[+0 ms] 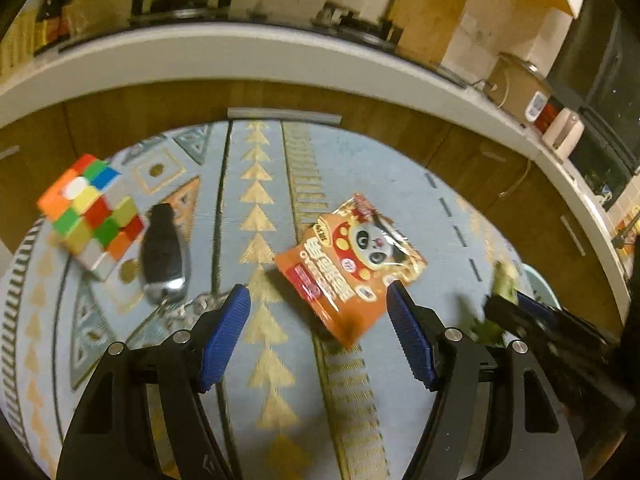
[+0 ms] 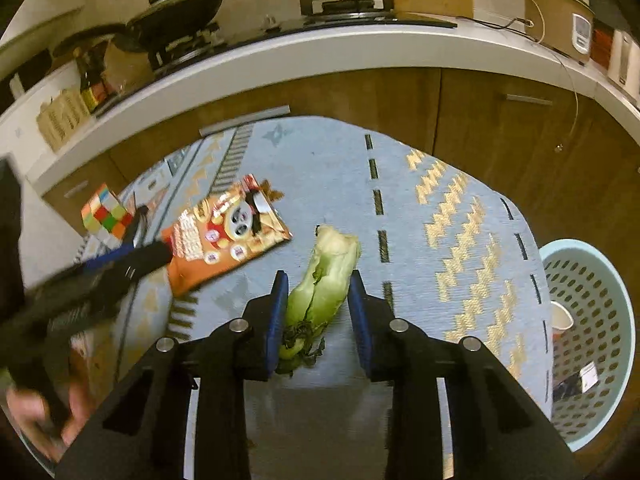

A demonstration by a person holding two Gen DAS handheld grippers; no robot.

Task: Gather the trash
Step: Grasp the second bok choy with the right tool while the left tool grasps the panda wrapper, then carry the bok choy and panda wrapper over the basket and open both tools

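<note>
An orange snack packet (image 1: 348, 256) with a panda print lies flat on the patterned blue tablecloth (image 1: 260, 360). My left gripper (image 1: 316, 292) hovers over its near end, open, with the pads wide apart and touching nothing. A pale green bok choy stalk (image 2: 332, 252) lies lengthwise between the blue pads of my right gripper (image 2: 319, 280), which is shut on its leafy end. The left wrist view shows that gripper blurred at the right edge (image 1: 516, 304) with the greens in it. The packet (image 2: 224, 232) lies to the left of the bok choy.
A perforated light-blue basket (image 2: 592, 264) stands off the table's right edge, with a paper cup and a dark item inside. A Rubik's cube (image 1: 92, 216) and a black car key (image 1: 164, 248) lie at the left. Wooden cabinets and a white counter (image 2: 320, 52) run behind.
</note>
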